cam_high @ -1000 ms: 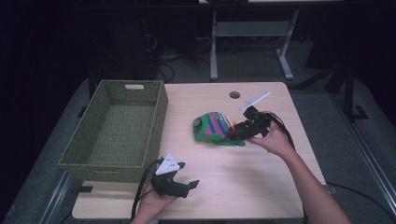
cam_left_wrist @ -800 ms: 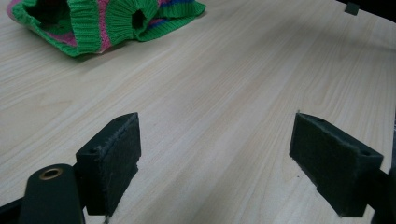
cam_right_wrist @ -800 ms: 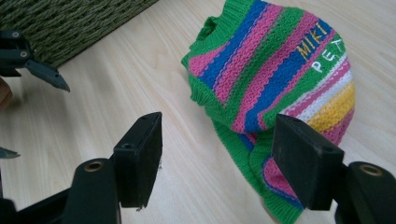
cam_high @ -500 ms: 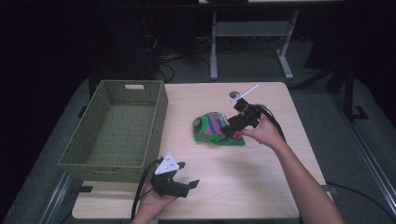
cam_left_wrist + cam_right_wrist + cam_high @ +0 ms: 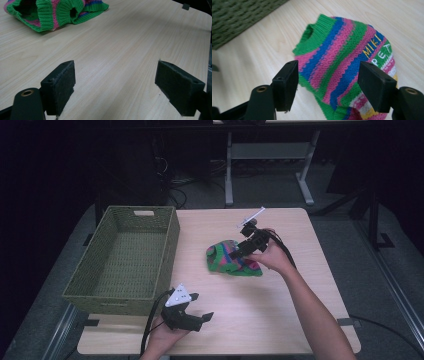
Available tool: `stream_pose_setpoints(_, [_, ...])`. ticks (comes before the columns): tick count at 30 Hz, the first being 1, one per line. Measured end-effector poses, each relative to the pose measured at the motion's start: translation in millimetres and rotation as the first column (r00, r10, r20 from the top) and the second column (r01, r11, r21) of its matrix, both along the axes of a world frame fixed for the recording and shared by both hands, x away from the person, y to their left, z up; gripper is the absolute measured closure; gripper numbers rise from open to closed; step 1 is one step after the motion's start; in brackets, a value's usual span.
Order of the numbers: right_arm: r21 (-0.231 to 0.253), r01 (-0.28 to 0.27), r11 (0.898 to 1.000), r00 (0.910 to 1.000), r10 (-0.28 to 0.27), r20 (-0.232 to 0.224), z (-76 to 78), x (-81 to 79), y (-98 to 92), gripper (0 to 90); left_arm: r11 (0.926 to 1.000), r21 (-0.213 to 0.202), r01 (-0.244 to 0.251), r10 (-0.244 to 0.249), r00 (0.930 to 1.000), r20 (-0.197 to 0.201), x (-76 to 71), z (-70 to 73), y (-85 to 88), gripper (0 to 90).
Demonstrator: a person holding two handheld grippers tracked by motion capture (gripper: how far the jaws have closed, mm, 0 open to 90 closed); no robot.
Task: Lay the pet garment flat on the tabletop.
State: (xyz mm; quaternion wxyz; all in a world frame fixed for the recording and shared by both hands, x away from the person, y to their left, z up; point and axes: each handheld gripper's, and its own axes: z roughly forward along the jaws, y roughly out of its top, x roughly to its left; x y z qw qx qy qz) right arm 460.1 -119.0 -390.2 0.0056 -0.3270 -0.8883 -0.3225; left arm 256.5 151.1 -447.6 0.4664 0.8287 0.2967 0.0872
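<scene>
Over on the right half of the worktop point(image 5: 300, 285) sits a small striped knitted sweater point(image 5: 231, 258), bunched up in green, pink and blue, well apart from the woven basket point(image 5: 125, 257) on the left. The right gripper point(image 5: 328, 86) hovers right above the knit with its jaws spread wide, one on each side of the stripes, nothing pinched yet. The left gripper point(image 5: 187, 312) rests near the front edge of the worktop, jaws also spread, with only bare wood between them.

Biggest risk I'd guess: the knit is soft and lumpy, so if the jaws close too high they'd nip only the top layer and the rest would sag or slip out. Come down too hard and the pads could just shove the whole bundle sideways on that smooth wood, since nothing is pinning it.
</scene>
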Motion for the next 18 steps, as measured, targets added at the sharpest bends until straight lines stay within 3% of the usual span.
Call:
stream_pose_setpoints(10, [-0.088, 0.082, 0.993, 0.9964, -0.084, -0.013, -26.2, 13.8, 3.2, 39.3, 1.0000, -0.002, 0.004, -0.004, 1.0000, 0.008, -0.7, 0.3, -0.1, 16.6])
stream_pose_setpoints(15, [-0.172, 0.093, 0.981, 0.9950, -0.098, -0.019, -41.0, 14.9, 10.3, 43.4, 1.0000, -0.004, 0.005, -0.004, 0.9998, 0.021, -1.1, 1.6, -0.5, 16.6])
stream_pose_setpoints(18, [-0.168, 0.105, 0.980, 0.9935, -0.111, -0.024, -47.0, 14.7, 10.8, 43.4, 0.9999, -0.009, 0.007, -0.007, 0.9997, 0.023, -1.3, 1.7, -1.3, 16.6])
